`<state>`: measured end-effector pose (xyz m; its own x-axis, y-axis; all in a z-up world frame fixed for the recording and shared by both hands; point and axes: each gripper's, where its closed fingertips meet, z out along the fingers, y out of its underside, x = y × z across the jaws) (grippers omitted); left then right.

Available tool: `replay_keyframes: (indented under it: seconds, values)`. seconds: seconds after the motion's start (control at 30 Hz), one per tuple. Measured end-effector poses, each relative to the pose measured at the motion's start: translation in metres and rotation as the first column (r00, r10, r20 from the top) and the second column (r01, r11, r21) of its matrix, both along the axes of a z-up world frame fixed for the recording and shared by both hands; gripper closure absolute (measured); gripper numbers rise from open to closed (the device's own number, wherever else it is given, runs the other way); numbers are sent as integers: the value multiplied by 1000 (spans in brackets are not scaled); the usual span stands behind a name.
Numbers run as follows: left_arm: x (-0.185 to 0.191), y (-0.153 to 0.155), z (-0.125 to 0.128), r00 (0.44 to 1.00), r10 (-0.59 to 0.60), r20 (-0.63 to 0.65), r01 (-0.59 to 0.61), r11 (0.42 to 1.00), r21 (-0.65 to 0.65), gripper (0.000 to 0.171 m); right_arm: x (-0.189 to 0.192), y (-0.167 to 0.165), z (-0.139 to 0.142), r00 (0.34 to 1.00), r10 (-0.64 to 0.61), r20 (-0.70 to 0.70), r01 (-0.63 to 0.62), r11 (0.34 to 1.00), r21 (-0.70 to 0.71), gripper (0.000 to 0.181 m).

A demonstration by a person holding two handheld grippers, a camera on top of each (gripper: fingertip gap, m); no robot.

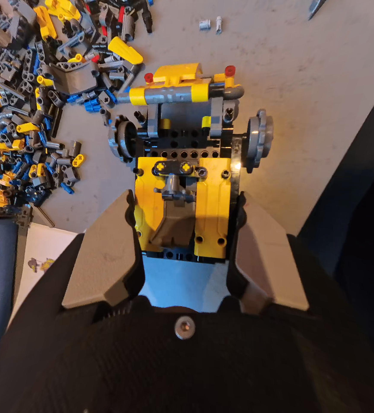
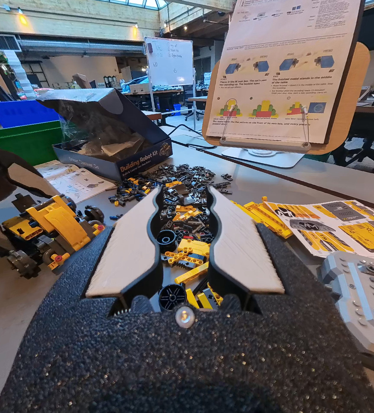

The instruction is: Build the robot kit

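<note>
Left hand-held gripper [image 1: 184, 201] around half-built yellow-black model [image 1: 182, 169]

A large open hall with pale timber walls [image 2: 74, 13] and warm wall lamps [image 2: 23, 19] lies far behind the grey desk [image 2: 271, 178]. A whiteboard [image 2: 170, 60] stands mid-room, with a skylight [image 2: 141, 2] overhead and blue and green bins [image 2: 22, 125] at left.

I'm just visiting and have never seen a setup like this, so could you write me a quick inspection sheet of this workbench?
Surface: pale table, crowded.
Job's things: half-built yellow vehicle model; pile of loose bricks; open instruction booklet; sticker sheet.
Clutter: opened kit box; grey controller.
Grippers: left gripper fingers clamp the model's sides; right gripper open, holding nothing, over the pile.
Cables: dark cable behind the box.
Surroundings: instruction sheet on stand; whiteboard; blue and green bins.
</note>
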<state>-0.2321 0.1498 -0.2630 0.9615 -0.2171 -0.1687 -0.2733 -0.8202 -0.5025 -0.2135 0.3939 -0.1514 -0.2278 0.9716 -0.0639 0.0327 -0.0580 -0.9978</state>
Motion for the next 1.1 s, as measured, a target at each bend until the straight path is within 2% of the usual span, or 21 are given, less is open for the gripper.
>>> replay_keyframes:
  seconds: [0.03, 0.23, 0.37, 0.47, 0.53, 0.6, 0.67, 0.8, 0.93, 1.03, 1.1]
  values:
    - [-2, 3, 0, 1000, -6, -1, 6, 1000, 19, 81, 0, 0, -1, 1000, 0, 3, 0, 1000, 3, 143]
    - [-15, 12, 5, 1000, 13, 22, -15, 997, 70, 76, -2, 0, -5, 1000, 0, 18, 0, 1000, 5, 143]
    - [-34, 18, 46, 982, 62, 176, -104, 966, 238, 75, -3, 2, -7, 1000, -6, 27, 6, 1000, 2, 142]
    - [-75, 20, 74, 952, 190, 241, -269, 893, 361, 86, -4, 4, -9, 999, -10, 32, 10, 1000, 0, 141]
    - [-111, 18, 83, 922, 319, 221, -385, 824, 415, 90, -4, 4, -9, 999, -13, 32, 13, 1000, 3, 141]
    - [-137, 15, 94, 888, 401, 225, -458, 738, 495, 94, -3, 6, -8, 999, -21, 28, 21, 1000, 11, 141]
    - [-143, 19, 104, 881, 385, 277, -473, 674, 568, 99, -3, 8, -7, 999, -32, 24, 31, 999, 16, 141]
    - [-148, 35, 109, 903, 345, 256, -425, 631, 649, 114, -3, 8, -8, 999, -35, 24, 35, 999, 12, 141]
    - [-151, 58, 101, 942, 275, 194, -334, 701, 630, 122, -4, 7, -10, 999, -41, 33, 39, 998, 43, 141]
    - [-131, 79, 82, 975, 121, 184, -202, 821, 533, 124, -6, 7, -14, 998, -46, 47, 43, 997, 59, 141]
    - [-127, 91, 67, 980, 95, 177, -167, 875, 454, 123, -7, 7, -15, 998, -44, 52, 41, 998, 57, 141]
